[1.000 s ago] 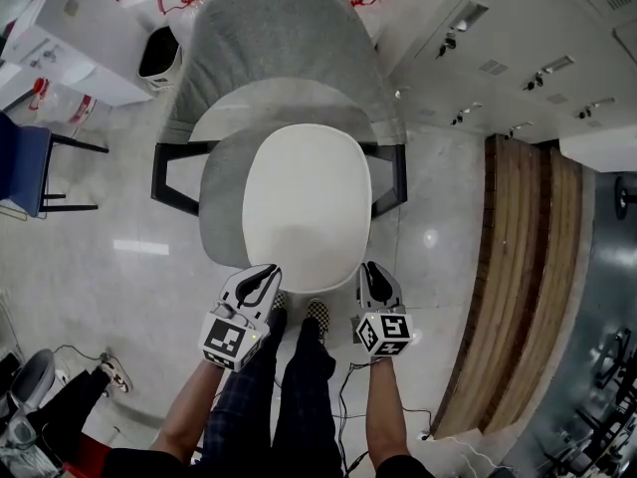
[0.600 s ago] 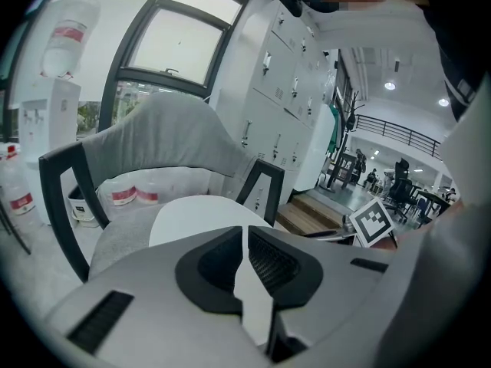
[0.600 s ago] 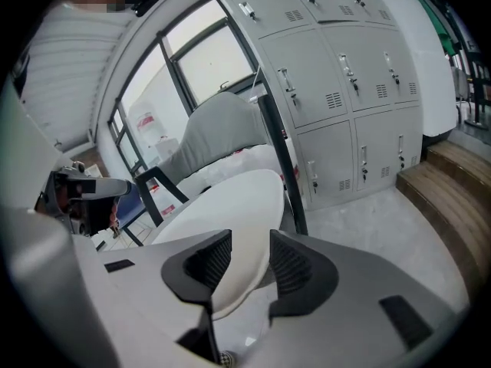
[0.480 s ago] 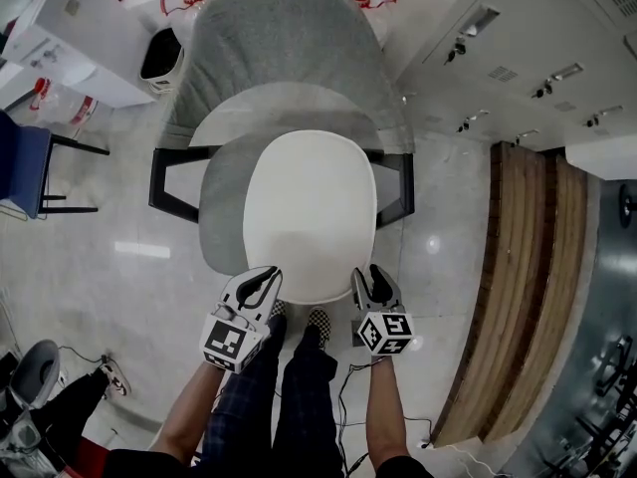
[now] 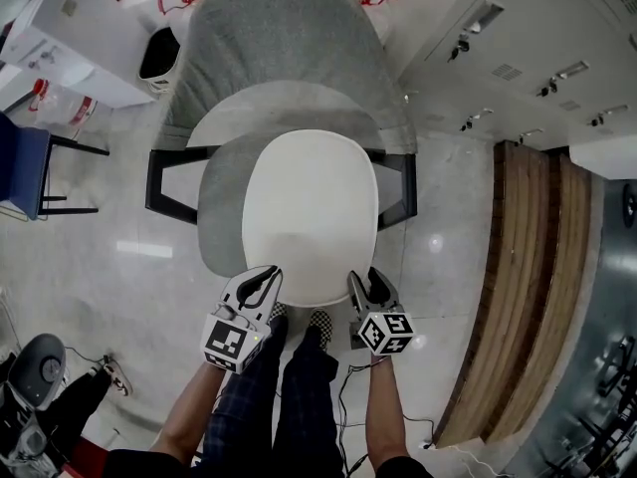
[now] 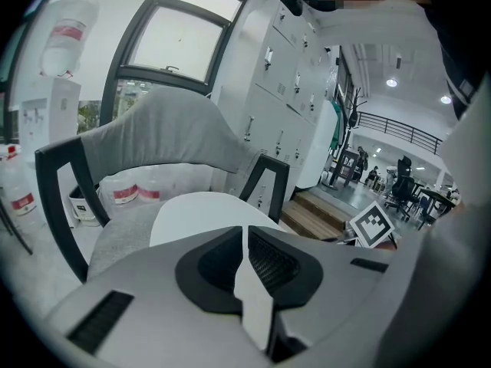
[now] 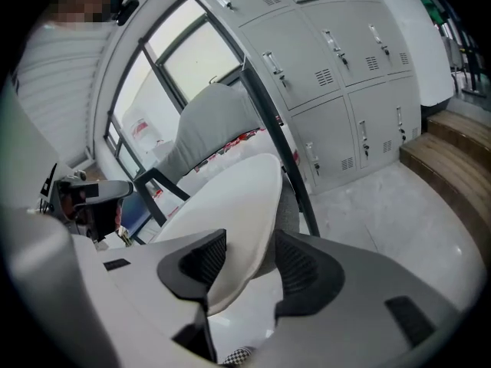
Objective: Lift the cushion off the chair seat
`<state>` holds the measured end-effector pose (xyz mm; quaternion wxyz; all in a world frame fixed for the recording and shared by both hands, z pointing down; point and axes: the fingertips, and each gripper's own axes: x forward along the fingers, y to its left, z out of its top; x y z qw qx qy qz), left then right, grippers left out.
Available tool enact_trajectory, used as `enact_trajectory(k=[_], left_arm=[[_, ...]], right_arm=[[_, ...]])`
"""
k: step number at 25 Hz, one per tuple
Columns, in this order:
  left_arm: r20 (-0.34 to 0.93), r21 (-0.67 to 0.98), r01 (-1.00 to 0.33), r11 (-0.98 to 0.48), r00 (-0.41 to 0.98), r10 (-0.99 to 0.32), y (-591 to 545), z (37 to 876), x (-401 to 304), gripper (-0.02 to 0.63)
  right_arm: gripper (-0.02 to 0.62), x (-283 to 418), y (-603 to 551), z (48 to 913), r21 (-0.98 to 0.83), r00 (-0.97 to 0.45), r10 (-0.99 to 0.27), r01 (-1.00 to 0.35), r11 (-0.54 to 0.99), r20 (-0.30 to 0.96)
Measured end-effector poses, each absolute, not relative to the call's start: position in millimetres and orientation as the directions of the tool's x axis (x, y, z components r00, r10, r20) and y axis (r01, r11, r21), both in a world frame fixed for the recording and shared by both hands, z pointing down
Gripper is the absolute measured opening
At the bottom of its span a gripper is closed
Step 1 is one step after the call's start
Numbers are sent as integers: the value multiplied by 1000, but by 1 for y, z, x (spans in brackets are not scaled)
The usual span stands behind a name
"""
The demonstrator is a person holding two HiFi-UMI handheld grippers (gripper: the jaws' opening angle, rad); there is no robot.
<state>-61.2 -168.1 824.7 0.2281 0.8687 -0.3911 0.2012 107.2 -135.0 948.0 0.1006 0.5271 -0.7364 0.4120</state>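
Note:
A white oval cushion lies on the grey seat of a chair with a black frame. My left gripper is at the cushion's near left edge. In the left gripper view it is shut on a thin white strip of the cushion. My right gripper is at the near right edge. Its jaws are opening, and the cushion's rim stands between them with a gap on the right side.
The chair's grey back rises behind the seat. A black bin and a blue chair stand to the left, wooden steps and lockers to the right. My legs and checkered shoes are just before the seat.
The right gripper's jaws have spread apart around the cushion's rim. Both grippers have sunk a little, and the cushion's near edge has come down with them.

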Motion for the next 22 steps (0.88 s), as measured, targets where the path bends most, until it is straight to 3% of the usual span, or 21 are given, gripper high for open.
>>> enact_trajectory(k=[8,14,22], left_arm=[[510,209,-764,-610,618,-599,-164,822,-61,37],[503,216,-774,-595,611,-611,-165,822,-66,37],[514,195,-786,-587,592,-621,-170,813,-73,37]], right_arm=[[192,101,-136,952,-470,-426,-690,-872,140,585],[75,103,-138,952,-417,-374,-696,-901,116,613],[46,102,-139,947,-402,-360,-698,-909,112,619]])
